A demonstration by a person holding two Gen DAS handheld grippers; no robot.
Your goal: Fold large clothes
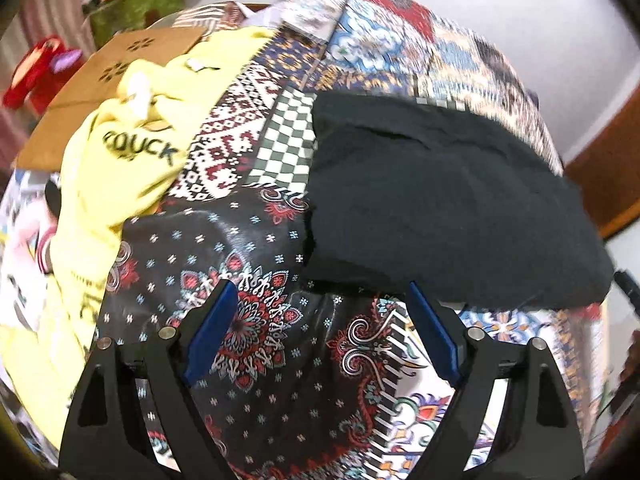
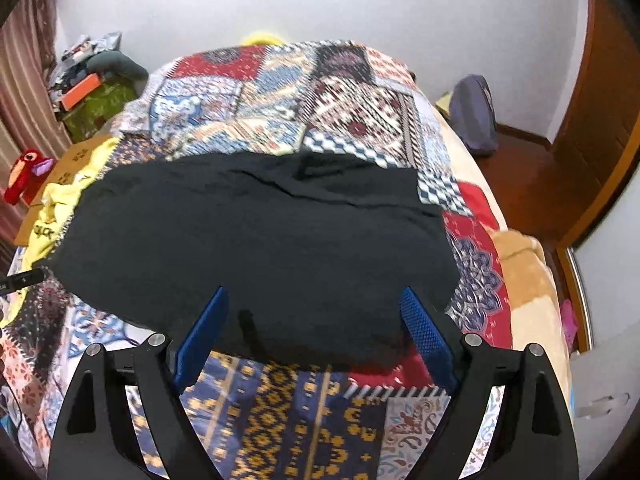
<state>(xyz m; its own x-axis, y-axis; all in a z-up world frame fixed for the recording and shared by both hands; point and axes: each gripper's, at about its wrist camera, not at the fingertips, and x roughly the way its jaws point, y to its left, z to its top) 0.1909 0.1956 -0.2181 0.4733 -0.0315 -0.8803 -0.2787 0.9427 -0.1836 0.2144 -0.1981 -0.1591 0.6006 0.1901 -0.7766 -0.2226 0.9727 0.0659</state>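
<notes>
Two fisheye views look down along handheld grippers at a bed covered by a patchwork bedspread (image 2: 280,92) printed in red, blue, white and black patterns. A black garment (image 2: 256,240) lies folded flat in a wide, roughly rectangular shape on the middle of the bedspread.

In the right wrist view, the right gripper (image 2: 312,320) hangs over the garment's near edge with its blue-padded fingers (image 2: 424,332) spread wide and nothing pinched between them; whether the tips touch the cloth cannot be told.

In the left wrist view, the left gripper (image 1: 320,316) is spread just as wide and empty, over bare bedspread (image 1: 256,360) just beside the black garment's (image 1: 440,208) near left corner.

A crumpled yellow T-shirt (image 1: 120,168) with black lettering lies to the left of the black garment, apart from it, partly over a brown cardboard sheet (image 1: 80,92).

Beyond the bed's left side are a red plush toy (image 2: 24,180), a green box (image 2: 100,108) with clutter on top and a striped curtain (image 2: 20,80). On the right, a grey-blue bag (image 2: 476,116) stands on the wooden floor against a white wall (image 2: 400,8)
</notes>
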